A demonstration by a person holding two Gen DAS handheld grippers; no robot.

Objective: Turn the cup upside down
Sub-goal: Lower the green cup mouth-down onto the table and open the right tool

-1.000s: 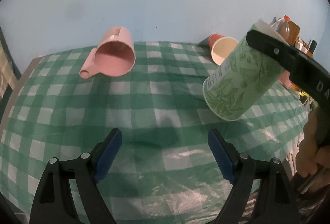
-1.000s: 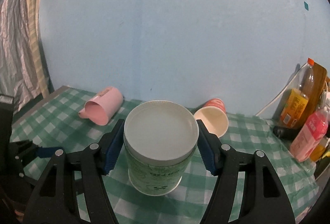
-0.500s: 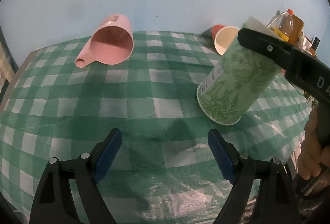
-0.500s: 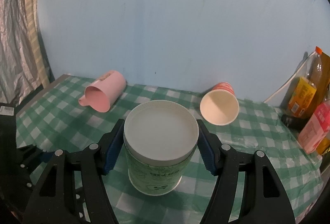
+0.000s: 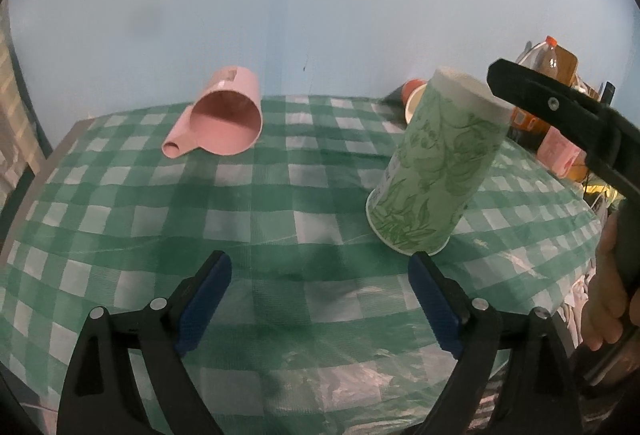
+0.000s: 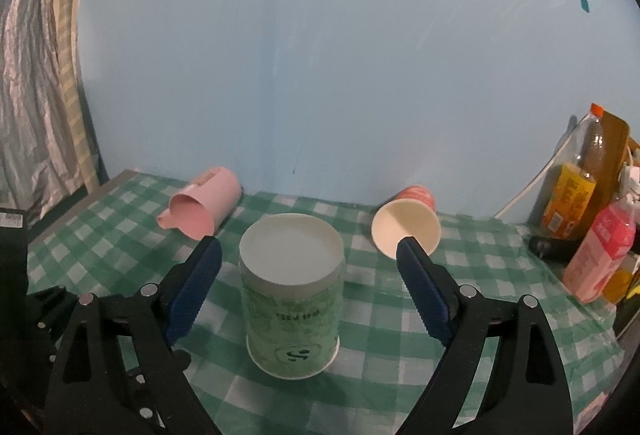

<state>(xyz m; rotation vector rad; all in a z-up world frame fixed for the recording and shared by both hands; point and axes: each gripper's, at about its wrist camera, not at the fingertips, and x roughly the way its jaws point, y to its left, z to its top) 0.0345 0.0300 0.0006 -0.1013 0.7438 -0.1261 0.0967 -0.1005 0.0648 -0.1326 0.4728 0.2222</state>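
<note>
A green leaf-patterned paper cup [image 6: 292,299] stands upside down on the green checked tablecloth [image 6: 400,355], white base up. My right gripper [image 6: 308,255] is open, its blue pads apart on either side of the cup's top and not touching it. In the left wrist view the cup [image 5: 432,171] stands at the right, with the right gripper's black finger beside its top. My left gripper [image 5: 320,299] is open and empty, low over the cloth to the cup's left.
A pink mug [image 6: 204,211] lies on its side at the back left. A red-and-white paper cup [image 6: 408,227] lies on its side at the back right. Bottles [image 6: 584,187] and a pink carton [image 6: 600,255] stand at the right edge, near a blue wall.
The right gripper lowered the cup rim-down onto the cloth, then opened and let go. The left gripper stayed open with little movement.
</note>
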